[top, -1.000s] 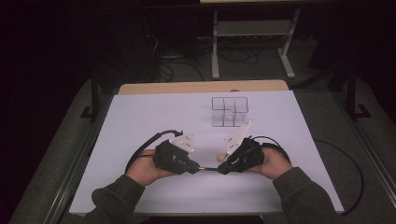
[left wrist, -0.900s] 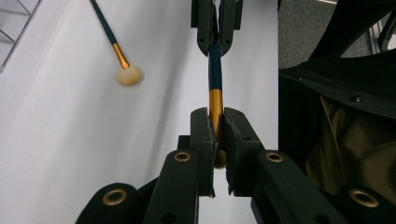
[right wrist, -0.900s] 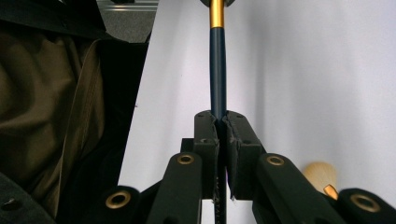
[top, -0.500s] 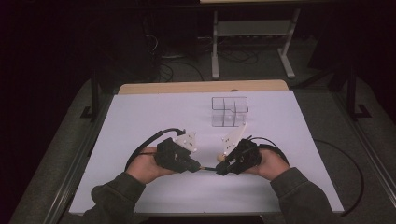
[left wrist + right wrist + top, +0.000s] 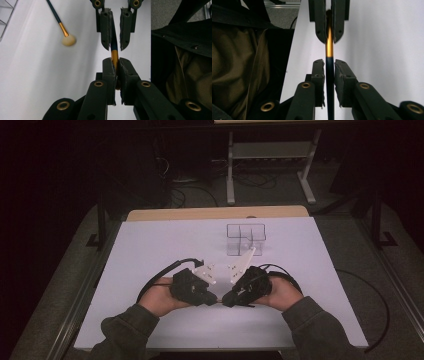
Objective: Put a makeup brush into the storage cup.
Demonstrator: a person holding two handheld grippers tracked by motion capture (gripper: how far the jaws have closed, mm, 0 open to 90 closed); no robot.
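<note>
As the jaws of my right gripper (image 5: 329,62) have just been closing, they now stand narrow around the dark blue handle of the brush (image 5: 329,48), which runs straight up between them. I can see a sliver of gap beside the handle, so I judge the pads are not pressing on it yet. My left gripper (image 5: 117,61) is clamped tight on the other end, its pads squeezed onto the gold ferrule, with the bristle end hidden between its jaws.

The two grippers meet tip to tip low on the counter (image 5: 150,250), just in front of me, and the brush spans the short gap between them, held off the surface. I read this as a handover in progress: the left gripper bears the brush, and the right needs to finish closing before I let go with the left.

A second brush (image 5: 63,30) with a cream tip lies on the counter off to the side, and the clear divided organizer (image 5: 245,237) stands farther back, well apart from both grippers.
</note>
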